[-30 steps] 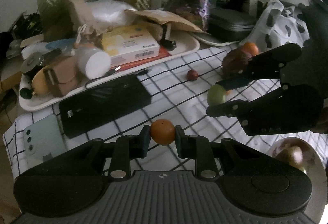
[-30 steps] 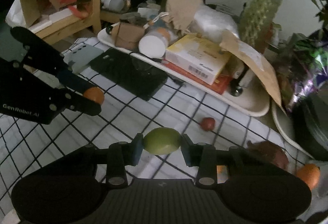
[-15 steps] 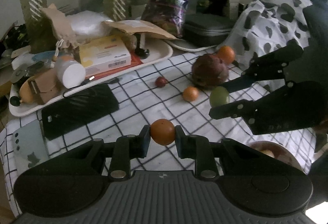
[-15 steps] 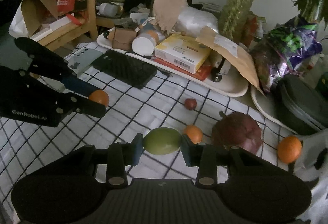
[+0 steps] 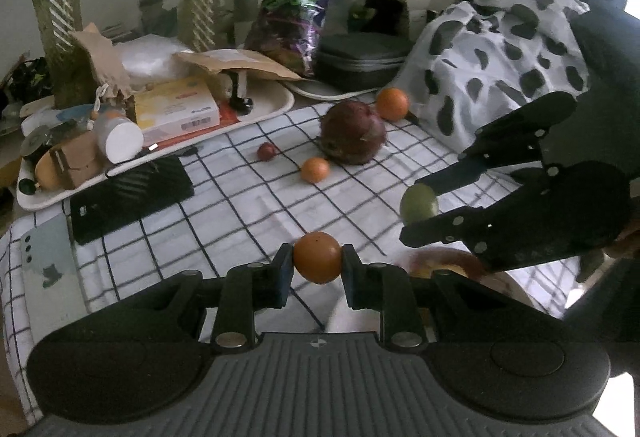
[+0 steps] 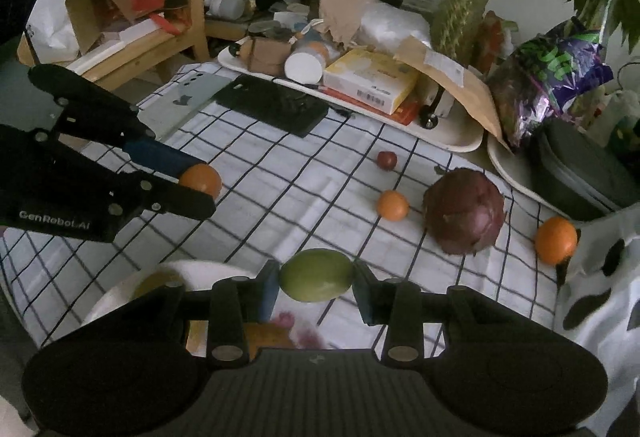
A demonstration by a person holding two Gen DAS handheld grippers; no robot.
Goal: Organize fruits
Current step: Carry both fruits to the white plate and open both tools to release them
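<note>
My left gripper [image 5: 317,264] is shut on a small orange fruit [image 5: 318,262], also seen from the side as the orange fruit [image 6: 201,179] in the right wrist view. My right gripper [image 6: 316,281] is shut on a green oval fruit [image 6: 317,280]; the same green fruit [image 5: 419,203] shows in the left wrist view. Both are held above the checked cloth, over a bowl [image 5: 452,264] with fruit in it; the bowl [image 6: 120,295] is mostly hidden by the grippers. On the cloth lie a big dark-red fruit [image 6: 464,212], a small orange [image 6: 392,204], a larger orange [image 6: 556,240] and a tiny red fruit [image 6: 387,160].
A cluttered cream tray [image 6: 460,135] with boxes and a white cup lines the far side. A black flat case [image 6: 272,105] and a pale phone [image 6: 188,97] lie on the cloth's left. A spotted cloth [image 5: 500,49] covers the right edge. Plants and a wooden chair stand behind.
Both grippers have drawn back toward the near side and risen a little, each still holding its fruit. The loose fruits now lie farther off, and the bowl has come under the grippers.
</note>
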